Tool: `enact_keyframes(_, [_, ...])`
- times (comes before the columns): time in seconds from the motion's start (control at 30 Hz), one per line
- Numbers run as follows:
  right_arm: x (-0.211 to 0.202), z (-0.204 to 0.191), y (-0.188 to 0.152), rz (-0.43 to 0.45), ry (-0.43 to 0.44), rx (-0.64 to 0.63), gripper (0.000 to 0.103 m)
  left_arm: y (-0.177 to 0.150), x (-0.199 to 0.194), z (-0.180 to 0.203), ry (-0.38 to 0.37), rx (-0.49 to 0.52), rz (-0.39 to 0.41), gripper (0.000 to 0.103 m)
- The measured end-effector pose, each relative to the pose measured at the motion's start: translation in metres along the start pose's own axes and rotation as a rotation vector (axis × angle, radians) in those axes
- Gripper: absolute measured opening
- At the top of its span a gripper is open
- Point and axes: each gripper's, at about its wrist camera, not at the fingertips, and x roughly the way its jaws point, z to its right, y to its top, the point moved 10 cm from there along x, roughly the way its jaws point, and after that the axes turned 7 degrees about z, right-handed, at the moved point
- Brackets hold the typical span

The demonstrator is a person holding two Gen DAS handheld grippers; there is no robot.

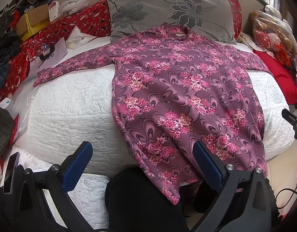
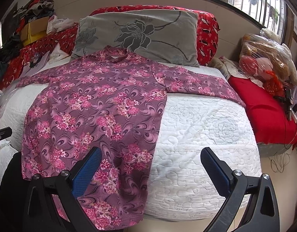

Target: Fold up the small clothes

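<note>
White quilted bed (image 2: 206, 135) — floral shirt (image 1: 177, 96) spread flat, grey pillow (image 1: 167, 13) behind collar; left gripper (image 1: 142, 166), right gripper (image 2: 151, 171) released.

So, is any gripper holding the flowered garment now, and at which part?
Nothing is held. The left gripper and the right gripper are both open, above the near edge of the bed, with the floral garment lying spread flat, sleeves out.
</note>
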Motion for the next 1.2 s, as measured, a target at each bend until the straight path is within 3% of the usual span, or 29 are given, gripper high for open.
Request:
enact_keyframes(0.5, [0.016, 0.002, -0.009, -0.037, 0.012, 0.027, 0.101, 0.001, 0.020, -0.008, -0.015, -0.045, -0.057, 0.103])
enact_keyframes(0.77, [0.037, 0.024, -0.031, -0.130, 0.031, 0.118, 0.085, -0.026, 0.056, -0.051, -0.007, -0.221, -0.232, 0.103])
enact_keyframes(0.9, [0.055, 0.025, -0.055, -0.213, 0.064, 0.169, 0.079, -0.043, 0.068, -0.037, -0.065, -0.241, -0.318, 0.103])
enact_keyframes(1.03, [0.071, 0.008, -0.079, -0.295, 0.129, 0.175, 0.067, -0.050, 0.076, -0.013, -0.092, -0.194, -0.368, 0.103])
enact_keyframes(1.07, [0.076, 0.001, -0.086, -0.317, 0.149, 0.166, 0.065, -0.051, 0.077, -0.008, -0.101, -0.183, -0.378, 0.095])
enact_keyframes(1.13, [0.078, -0.004, -0.091, -0.319, 0.131, 0.131, 0.063, -0.054, 0.079, 0.005, -0.134, -0.161, -0.406, 0.063])
enact_keyframes(1.17, [0.078, -0.005, -0.091, -0.307, 0.122, 0.109, 0.061, -0.059, 0.081, 0.010, -0.140, -0.144, -0.434, 0.024])
enact_keyframes(1.2, [0.077, -0.004, -0.092, -0.302, 0.102, 0.091, 0.049, -0.065, 0.084, 0.013, -0.140, -0.130, -0.470, 0.003])
